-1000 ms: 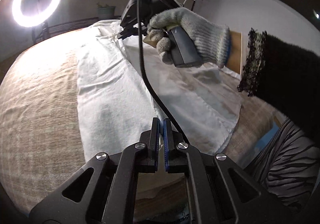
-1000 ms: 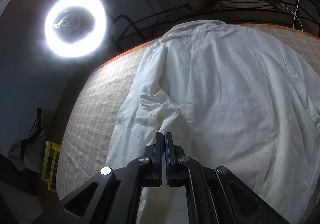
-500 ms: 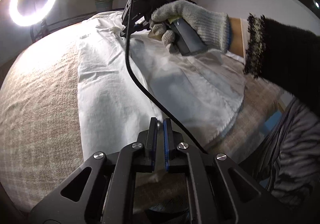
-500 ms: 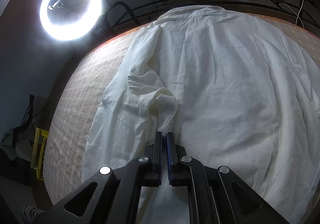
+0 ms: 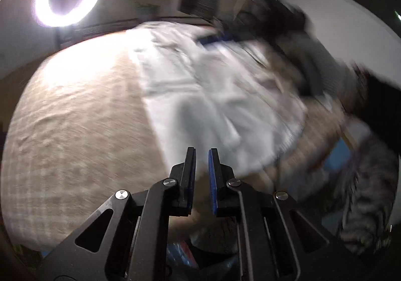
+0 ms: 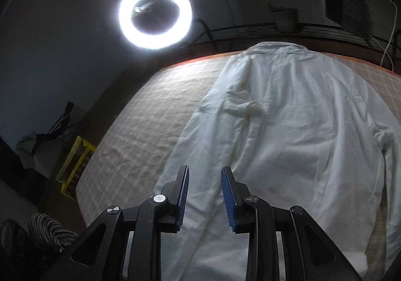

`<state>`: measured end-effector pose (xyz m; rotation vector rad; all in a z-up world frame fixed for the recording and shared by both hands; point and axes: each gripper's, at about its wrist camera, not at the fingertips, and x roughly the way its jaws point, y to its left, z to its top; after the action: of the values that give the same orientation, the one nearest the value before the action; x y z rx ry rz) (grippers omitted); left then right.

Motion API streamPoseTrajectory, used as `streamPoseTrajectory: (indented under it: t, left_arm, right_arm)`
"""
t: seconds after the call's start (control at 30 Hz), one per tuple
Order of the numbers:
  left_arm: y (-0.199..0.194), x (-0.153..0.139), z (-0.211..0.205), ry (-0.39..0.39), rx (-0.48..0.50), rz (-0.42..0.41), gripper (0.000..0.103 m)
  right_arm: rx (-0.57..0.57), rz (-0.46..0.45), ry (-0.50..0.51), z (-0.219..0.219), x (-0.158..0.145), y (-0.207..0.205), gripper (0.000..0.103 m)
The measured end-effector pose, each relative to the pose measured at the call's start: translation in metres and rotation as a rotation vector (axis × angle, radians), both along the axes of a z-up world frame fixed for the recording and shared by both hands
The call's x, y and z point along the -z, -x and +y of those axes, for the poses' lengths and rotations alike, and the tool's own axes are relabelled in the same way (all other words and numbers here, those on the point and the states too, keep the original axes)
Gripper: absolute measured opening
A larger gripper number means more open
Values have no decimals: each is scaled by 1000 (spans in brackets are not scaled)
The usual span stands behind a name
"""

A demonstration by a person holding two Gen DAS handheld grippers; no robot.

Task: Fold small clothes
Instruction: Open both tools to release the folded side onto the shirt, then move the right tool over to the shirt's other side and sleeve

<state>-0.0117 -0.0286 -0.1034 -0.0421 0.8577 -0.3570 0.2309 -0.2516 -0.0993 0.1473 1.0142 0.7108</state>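
On the beige checked bedcover (image 6: 140, 115) a white shirt (image 6: 295, 135) lies spread flat, collar at the far edge near the dark rail (image 6: 250, 32), hem toward the camera. Its left side is folded inward, making a long straight edge that runs from the shoulder down toward the right gripper (image 6: 204, 175). That gripper hangs just above the shirt's near left edge, jaws spread apart with nothing between them; cloth shows through the gap. A bunched cuff (image 6: 383, 133) sits at the shirt's right border. To the left of the shirt a wide strip of bare bedcover reaches the bed's edge, with a yellow crate (image 6: 75, 163) on the floor beyond. A ring light (image 6: 155, 15) glows above the far corner.

Seen from the left wrist, the picture is heavily blurred. The left gripper (image 5: 201, 155) is parted a little and grips nothing, poised over the shirt's (image 5: 213, 95) near hem. Bare bedcover (image 5: 75, 118) stretches broadly to its left.
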Motion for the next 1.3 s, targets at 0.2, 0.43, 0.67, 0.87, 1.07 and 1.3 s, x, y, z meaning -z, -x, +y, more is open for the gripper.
streamPoseTrajectory:
  t: [0.2,0.43,0.67,0.87,1.07,1.3]
  left_arm:
    - [-46,0,38,47,-169,21,8]
    - [-47,1,73,79,-266,15,8]
    - [-46,8,66,40,-240,22,8]
    - [-49,3,54,51,-204,14,8]
    - [-56,0,23,52,-128,31,8]
    - [-63,-6,-28,52,-7,31,8]
  right_arm:
    - [-183,-35,116,66,35,54,18]
    - [-372,-69,192,109,61,117,16]
    - [-489,-53,149,106,57,167,15]
    - [-481,4,104,97,41,181,16]
    - [-348,-26,75,39,1,169,32]
    - [-73,-74,40,-66,-32,153,37]
